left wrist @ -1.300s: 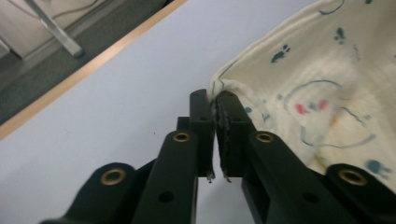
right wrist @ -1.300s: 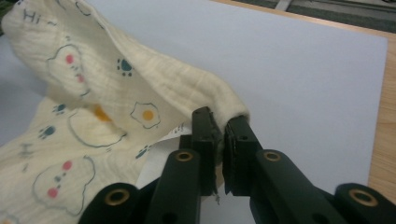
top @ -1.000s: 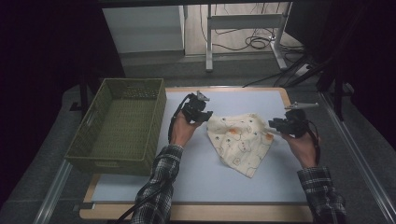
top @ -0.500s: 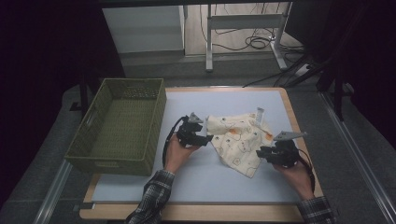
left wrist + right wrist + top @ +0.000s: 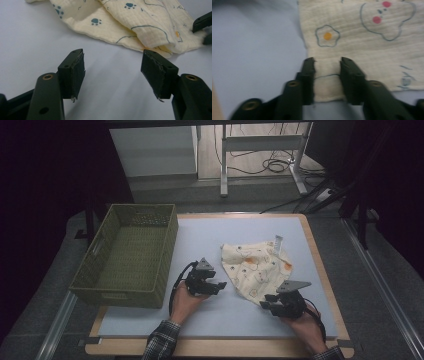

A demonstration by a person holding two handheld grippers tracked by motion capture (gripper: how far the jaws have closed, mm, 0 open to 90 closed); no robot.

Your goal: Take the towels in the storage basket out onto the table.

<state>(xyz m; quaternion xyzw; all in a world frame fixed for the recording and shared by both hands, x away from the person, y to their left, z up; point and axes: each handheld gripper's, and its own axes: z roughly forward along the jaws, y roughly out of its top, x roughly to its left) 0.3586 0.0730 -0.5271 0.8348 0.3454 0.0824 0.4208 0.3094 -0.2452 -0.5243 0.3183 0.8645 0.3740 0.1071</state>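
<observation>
Cloth (image 5: 367, 47) corner lies between right gripper (image 5: 327, 62) jaws.

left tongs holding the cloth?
No. In the left gripper view the left tongs stand apart over bare table, with the cloth lying beyond the tips, untouched.

Cream cloth (image 5: 257, 267) printed with blue paw marks, orange-centred flowers and pink-dotted outlines, ahead of the 2 black claws (image 5: 216, 286) (image 5: 266, 306). Pale lilac-grey mat (image 5: 225, 315) beneath them. Olive-green woven basket (image 5: 127, 265) beside the left claw.
</observation>
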